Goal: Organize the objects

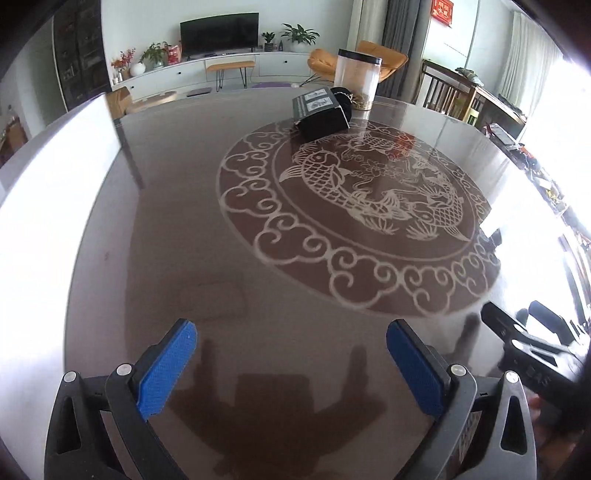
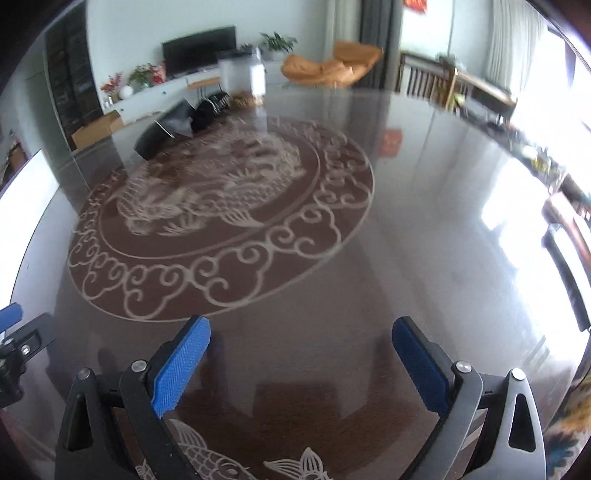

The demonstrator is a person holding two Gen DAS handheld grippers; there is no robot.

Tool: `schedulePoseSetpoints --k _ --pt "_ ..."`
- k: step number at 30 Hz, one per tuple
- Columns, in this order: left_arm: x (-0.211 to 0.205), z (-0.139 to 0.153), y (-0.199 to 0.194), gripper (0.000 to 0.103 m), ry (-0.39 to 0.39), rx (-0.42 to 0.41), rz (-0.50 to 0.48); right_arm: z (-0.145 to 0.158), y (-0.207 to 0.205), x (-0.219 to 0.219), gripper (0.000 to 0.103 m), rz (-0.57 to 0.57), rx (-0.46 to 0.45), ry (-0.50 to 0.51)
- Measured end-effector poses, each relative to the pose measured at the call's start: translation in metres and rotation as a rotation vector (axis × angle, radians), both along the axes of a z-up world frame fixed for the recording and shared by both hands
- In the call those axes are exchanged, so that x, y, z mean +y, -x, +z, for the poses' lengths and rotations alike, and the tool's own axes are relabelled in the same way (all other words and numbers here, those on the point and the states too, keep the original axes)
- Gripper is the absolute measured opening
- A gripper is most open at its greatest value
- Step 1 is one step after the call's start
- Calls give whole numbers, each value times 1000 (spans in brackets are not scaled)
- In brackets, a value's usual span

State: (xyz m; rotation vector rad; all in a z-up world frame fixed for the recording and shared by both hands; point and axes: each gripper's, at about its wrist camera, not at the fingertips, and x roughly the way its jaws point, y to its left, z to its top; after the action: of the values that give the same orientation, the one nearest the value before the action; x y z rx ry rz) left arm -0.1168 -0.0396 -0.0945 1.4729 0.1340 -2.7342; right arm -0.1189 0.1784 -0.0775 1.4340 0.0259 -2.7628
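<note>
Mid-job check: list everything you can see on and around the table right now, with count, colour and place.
Table: one, glossy dark brown round top with a pale fish-and-cloud medallion.
Jar: one, clear with a black lid, upright at the far edge of the table.
Black bag: one, black with a chain strap, in front of the jar and close against it.
Grey box: one, grey with pale labels, sticking out of the black bag's top.
Television: one, black, on a white sideboard against the far wall.
Orange chair: one, beyond the table.
Left gripper: one, black with blue pads, open, empty, above the near table.
Right gripper: one, same colours, open, empty.
</note>
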Motion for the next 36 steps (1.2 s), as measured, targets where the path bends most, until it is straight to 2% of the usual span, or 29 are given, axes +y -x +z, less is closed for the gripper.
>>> schedulePoseSetpoints --k 4,6,11,36 --pt "6 -12 24 103 25 -29 -6 3 3 10 100 -20 8 35" --pt "12 -12 25 103 62 -14 2 4 4 10 101 -18 6 35" --pt "12 -15 35 103 67 35 20 -2 0 8 103 -11 -7 8" --pt "12 -17 39 103 65 34 22 -4 -3 7 103 -8 -11 -8"
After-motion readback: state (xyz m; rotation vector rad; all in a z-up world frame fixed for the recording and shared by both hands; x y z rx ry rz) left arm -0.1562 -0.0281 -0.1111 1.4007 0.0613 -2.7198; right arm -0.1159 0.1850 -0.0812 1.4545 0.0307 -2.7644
